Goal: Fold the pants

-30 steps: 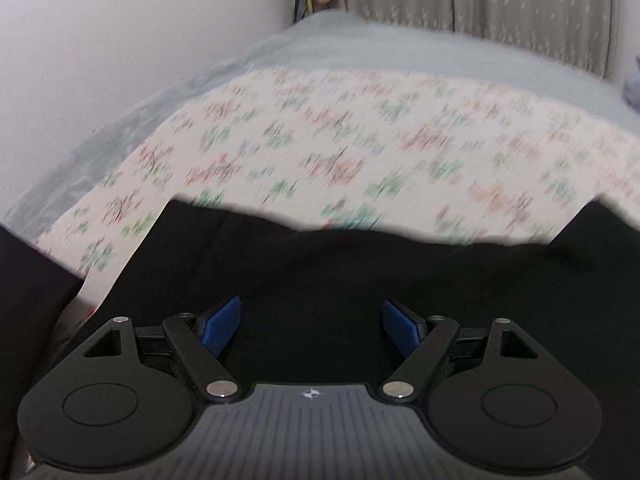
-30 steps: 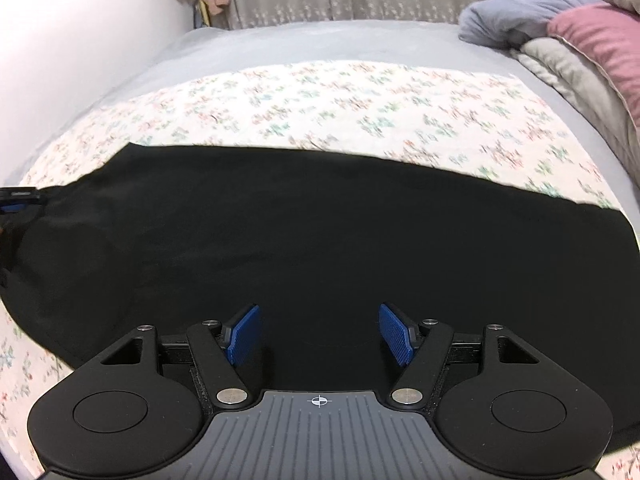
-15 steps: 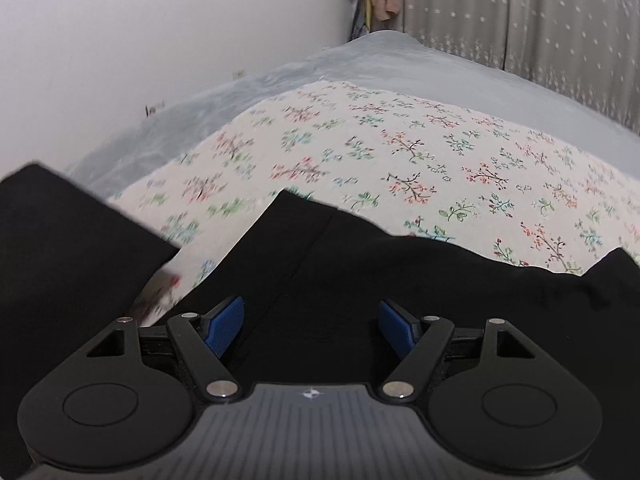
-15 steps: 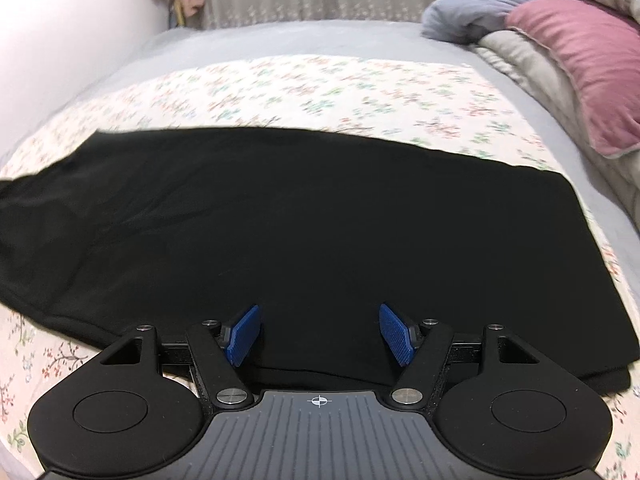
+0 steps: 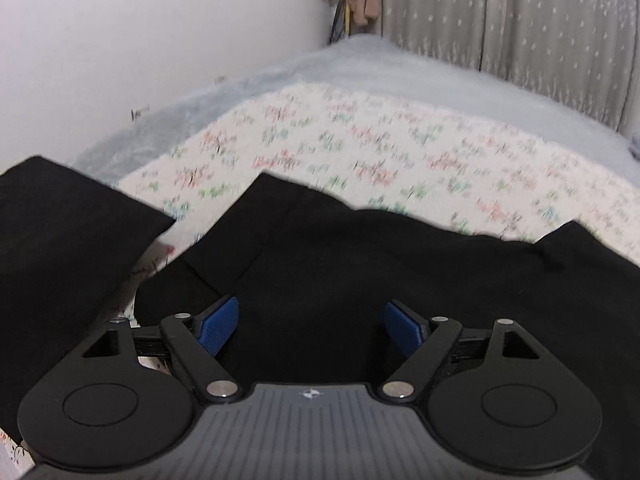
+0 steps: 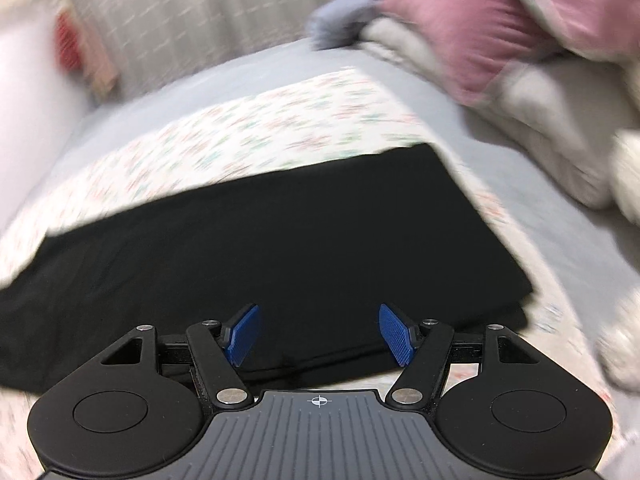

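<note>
The black pants [image 5: 360,280] lie flat on a floral sheet [image 5: 360,152]. In the left wrist view a separate black flap [image 5: 60,240] lies at the left, with a strip of sheet between it and the main part. My left gripper [image 5: 312,326] is open and empty above the dark cloth. In the right wrist view the pants [image 6: 280,240] form a folded band with its right end [image 6: 500,280] near the sheet's edge. My right gripper [image 6: 318,332] is open and empty above the band's near edge.
A white wall [image 5: 140,40] runs along the left of the bed. A grey curtain [image 5: 500,12] hangs behind it. Piled pink and grey bedding [image 6: 500,32] lies at the right. A grey bedcover [image 6: 520,200] surrounds the floral sheet.
My right gripper has swung right towards the pants' right end and the view is blurred. My left gripper has shifted slightly. Both stay open.
</note>
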{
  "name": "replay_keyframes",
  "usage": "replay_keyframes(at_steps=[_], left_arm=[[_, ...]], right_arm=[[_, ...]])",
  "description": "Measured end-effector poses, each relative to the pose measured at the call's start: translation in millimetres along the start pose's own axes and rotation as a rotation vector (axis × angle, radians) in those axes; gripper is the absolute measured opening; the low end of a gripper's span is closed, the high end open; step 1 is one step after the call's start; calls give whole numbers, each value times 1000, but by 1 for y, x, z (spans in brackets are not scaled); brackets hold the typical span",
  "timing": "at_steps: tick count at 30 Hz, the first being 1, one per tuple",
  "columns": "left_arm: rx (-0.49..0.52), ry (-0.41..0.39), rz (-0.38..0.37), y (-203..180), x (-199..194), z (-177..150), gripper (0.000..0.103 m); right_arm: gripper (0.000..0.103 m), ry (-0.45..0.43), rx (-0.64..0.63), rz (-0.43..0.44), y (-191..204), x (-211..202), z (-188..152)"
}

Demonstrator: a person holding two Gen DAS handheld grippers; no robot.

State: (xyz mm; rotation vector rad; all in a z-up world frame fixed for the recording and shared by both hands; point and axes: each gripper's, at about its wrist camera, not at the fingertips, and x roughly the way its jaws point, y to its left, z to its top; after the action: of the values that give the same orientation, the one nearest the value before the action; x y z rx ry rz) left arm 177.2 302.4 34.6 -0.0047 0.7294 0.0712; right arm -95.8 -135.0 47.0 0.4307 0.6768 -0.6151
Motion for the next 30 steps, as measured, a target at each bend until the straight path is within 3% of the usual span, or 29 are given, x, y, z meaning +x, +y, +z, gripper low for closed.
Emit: replay_keyframes(at_steps=[5, 8, 12, 19, 23, 28, 30], left_arm=[[57, -19, -28, -17, -5, -5, 90], [103, -1, -38, -29, -2, -11, 90], [118, 106, 0, -30, 21, -18, 92], [127, 112, 13, -27, 27, -21, 93], [145, 108, 20, -27, 29, -22, 93], [154, 102, 28, -30, 25, -25, 93], [165, 96, 36, -32, 25, -26, 93]], right_arm=[[39, 12, 228, -13, -58, -11, -2], [38, 25, 321, -75, -84, -12, -7], [37, 23, 412, -146, -119, -15, -15], [36, 4, 439, -95, -132, -17, -25], [24, -22, 505, -70, -141, -14, -28], [24, -42, 557, 20, -141, -7, -25], [24, -39, 551, 5, -139, 0, -22]])
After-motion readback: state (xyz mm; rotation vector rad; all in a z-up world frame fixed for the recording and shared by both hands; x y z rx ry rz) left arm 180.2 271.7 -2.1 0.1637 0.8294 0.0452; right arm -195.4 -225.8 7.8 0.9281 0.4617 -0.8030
